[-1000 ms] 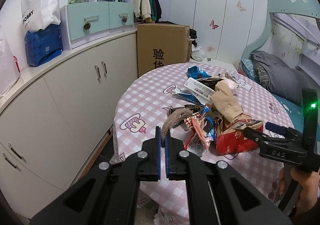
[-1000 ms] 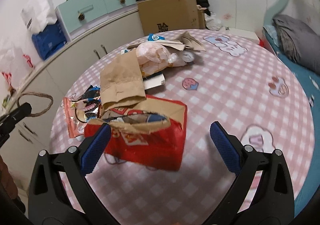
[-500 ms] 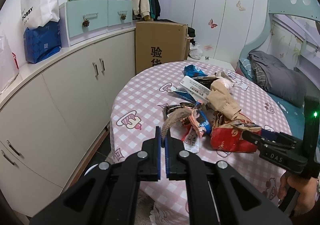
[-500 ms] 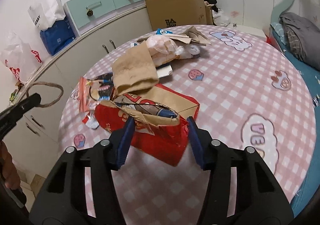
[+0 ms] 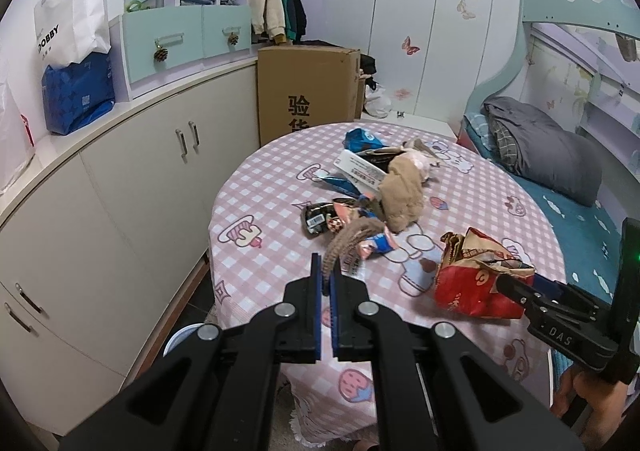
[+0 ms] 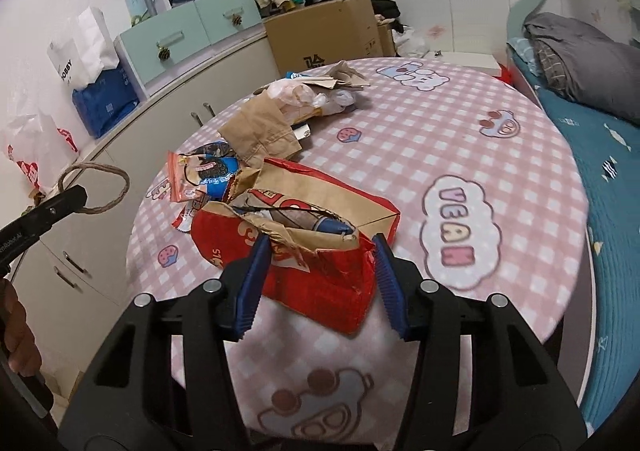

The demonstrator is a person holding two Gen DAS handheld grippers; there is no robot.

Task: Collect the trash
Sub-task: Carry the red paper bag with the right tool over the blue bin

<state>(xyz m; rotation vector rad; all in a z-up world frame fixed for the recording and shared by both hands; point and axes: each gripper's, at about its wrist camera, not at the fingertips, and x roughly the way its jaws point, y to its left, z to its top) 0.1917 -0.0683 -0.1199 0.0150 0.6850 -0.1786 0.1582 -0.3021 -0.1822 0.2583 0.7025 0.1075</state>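
Most of the trash is uncollected. Two grips are in place, and nothing is yet seen going into any bin.

Right gripper [image 6: 318, 283]: its jaws have just been closing and now stand about half open, with the red bag [image 6: 296, 247] between them. The blue fingers [image 6: 252, 287] press its two sides, so I judge it held. The bag sits at the near part of the surface [image 6: 460, 123], apart from the main heap. Whether its base has left the cloth cannot be told.

Left gripper [image 5: 326, 279]: fingers shut on a loop of brown twine [image 5: 352, 237], which curls up and forward from the tips. In the right view the loop hangs free of the surface, off its edge and in front of the cabinets.

Left to do: a heap of wrappers [image 6: 204, 175], a brown paper bag [image 6: 260, 131], a white packet [image 5: 360, 171] and crumpled plastic [image 6: 296, 95] lie in a line along the left half of the surface.

Condition of the red bag:
- paper, red outside and brown inside;
- mouth torn, ragged and gaping;
- a blue item and some dark scraps show inside;
- walls creased and soft, so I judge it will buckle under a firmer squeeze.

No bin can be made out with certainty in either view.
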